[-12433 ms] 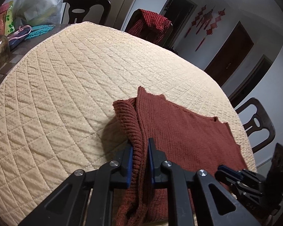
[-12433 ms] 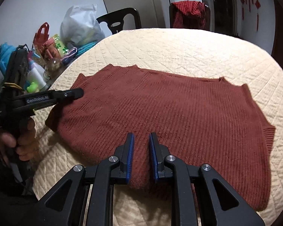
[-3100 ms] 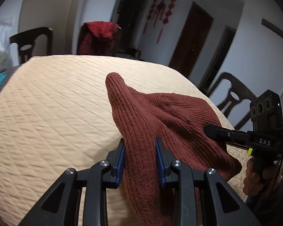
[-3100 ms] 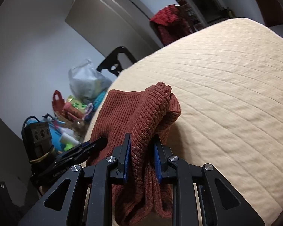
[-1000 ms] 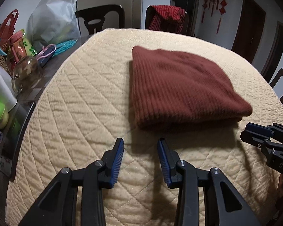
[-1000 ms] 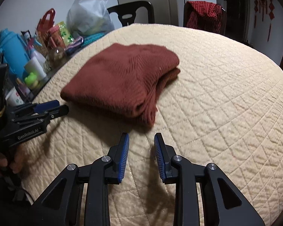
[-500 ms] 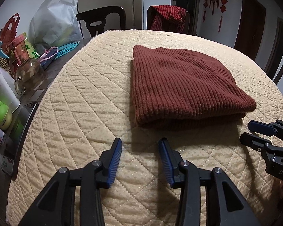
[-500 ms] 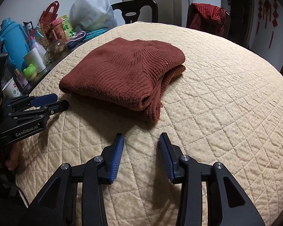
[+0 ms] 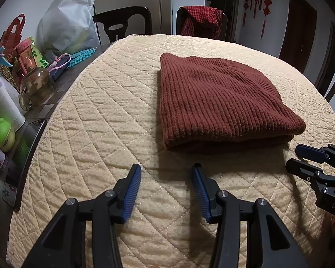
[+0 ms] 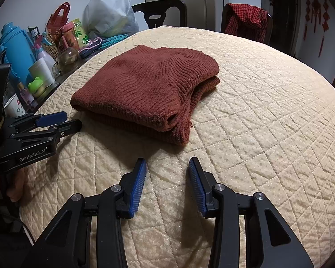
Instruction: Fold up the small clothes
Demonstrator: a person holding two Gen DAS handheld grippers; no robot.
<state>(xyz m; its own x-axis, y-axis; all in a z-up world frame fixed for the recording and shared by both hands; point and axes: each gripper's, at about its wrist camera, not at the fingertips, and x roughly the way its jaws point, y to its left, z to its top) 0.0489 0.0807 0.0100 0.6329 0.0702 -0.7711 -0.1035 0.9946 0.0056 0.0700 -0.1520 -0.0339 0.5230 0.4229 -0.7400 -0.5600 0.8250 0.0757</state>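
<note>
Left wrist view: the sweater (image 9: 218, 102) lies folded mid-frame on the quilted table cover (image 9: 96, 120). Below it our left gripper (image 9: 166, 174), jaws just widened, and right gripper (image 10: 167, 167) stand spread, empty. Folding looks finished; next we'd fetch another garment.

Layout: folded sweater on table
Sweater (image 9: 221, 102) lies ahead of left gripper (image 9: 166, 174); right gripper (image 10: 167, 167) sits right of it.
</note>
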